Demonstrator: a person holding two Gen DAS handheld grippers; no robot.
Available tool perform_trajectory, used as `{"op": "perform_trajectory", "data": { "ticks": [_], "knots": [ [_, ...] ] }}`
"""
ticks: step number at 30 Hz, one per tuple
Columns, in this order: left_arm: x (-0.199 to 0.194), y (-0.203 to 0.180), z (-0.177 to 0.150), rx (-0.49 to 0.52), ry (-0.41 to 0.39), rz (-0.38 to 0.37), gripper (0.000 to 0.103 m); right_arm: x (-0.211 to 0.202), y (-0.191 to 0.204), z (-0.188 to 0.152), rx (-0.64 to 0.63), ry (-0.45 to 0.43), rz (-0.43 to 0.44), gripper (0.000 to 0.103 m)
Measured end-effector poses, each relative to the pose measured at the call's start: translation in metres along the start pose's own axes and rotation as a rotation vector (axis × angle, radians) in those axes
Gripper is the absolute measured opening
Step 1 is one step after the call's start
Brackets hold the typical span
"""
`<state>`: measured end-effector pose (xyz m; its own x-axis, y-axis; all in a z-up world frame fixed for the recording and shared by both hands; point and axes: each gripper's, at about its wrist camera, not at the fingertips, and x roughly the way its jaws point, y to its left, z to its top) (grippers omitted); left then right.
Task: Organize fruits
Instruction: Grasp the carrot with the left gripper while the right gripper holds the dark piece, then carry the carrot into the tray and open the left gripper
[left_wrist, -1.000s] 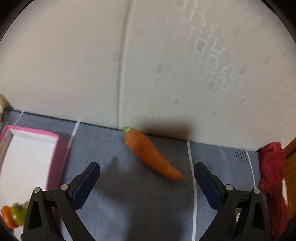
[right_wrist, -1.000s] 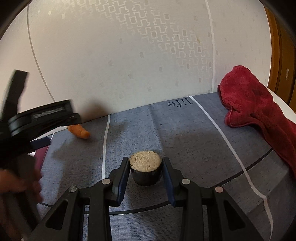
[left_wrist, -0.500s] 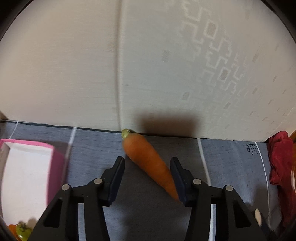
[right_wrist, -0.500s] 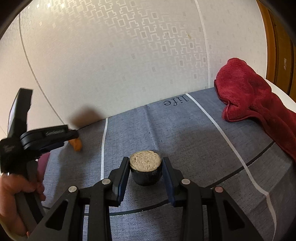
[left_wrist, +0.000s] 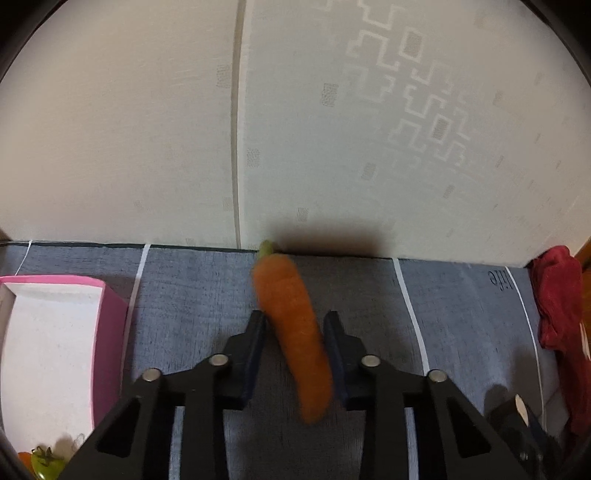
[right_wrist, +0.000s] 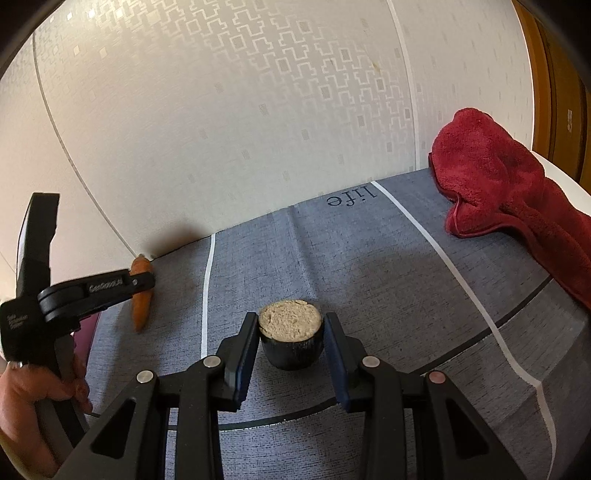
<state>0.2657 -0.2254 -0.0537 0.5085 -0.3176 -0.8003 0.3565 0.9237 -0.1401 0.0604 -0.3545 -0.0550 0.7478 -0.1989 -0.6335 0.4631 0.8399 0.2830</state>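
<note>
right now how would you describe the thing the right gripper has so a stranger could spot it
Start at the grey tablecloth with white stripes, then find the right gripper near its middle. The black cup sits clamped between the fingers. It is short, round and dark, with a pale, crumbly-looking top, unlike the long orange carrot to its left.
</note>
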Motion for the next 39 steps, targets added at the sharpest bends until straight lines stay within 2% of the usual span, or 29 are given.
{"op": "perform_trajectory", "data": {
  "ticks": [5,8,9,11,14,16,18,20,23,30,39],
  "knots": [
    [-0.025,0.004,-0.014,0.008,-0.015,-0.025,0.027,0.0,0.001,0.0,0.0,-0.001,0.002,0.036],
    [-0.034,0.009,-0.019,0.012,-0.032,-0.005,0.028,-0.001,0.0,0.0,0.001,-0.004,0.002,0.036],
    [-0.035,0.011,-0.018,0.002,-0.034,0.003,0.03,-0.001,0.0,0.0,0.0,-0.007,0.0,0.036],
    [-0.038,0.006,-0.017,-0.007,-0.017,-0.005,0.041,-0.002,0.0,0.0,-0.002,-0.007,0.0,0.036],
    [-0.025,0.005,-0.004,0.024,-0.02,0.02,0.054,-0.001,0.0,0.0,-0.002,-0.002,0.004,0.036],
    [-0.018,0.004,-0.001,0.04,-0.005,0.041,0.055,0.0,0.0,0.0,0.001,0.004,0.006,0.036],
    [-0.008,0.005,0.0,0.029,0.039,0.033,0.05,0.001,-0.001,0.0,0.006,0.007,0.012,0.036],
    [-0.003,-0.002,0.003,0.062,0.022,0.044,0.036,0.002,-0.002,0.001,0.009,0.008,0.013,0.036],
    [-0.007,-0.006,-0.002,0.105,0.013,0.057,0.027,0.002,-0.002,0.001,0.007,0.008,0.017,0.036],
    [-0.031,0.013,-0.021,0.037,-0.009,-0.022,0.026,0.003,-0.002,0.0,-0.002,0.005,0.032,0.036],
    [-0.089,0.04,-0.046,-0.064,-0.057,-0.127,0.026,-0.005,0.0,-0.001,-0.024,-0.016,0.033,0.035]
  ]
}}
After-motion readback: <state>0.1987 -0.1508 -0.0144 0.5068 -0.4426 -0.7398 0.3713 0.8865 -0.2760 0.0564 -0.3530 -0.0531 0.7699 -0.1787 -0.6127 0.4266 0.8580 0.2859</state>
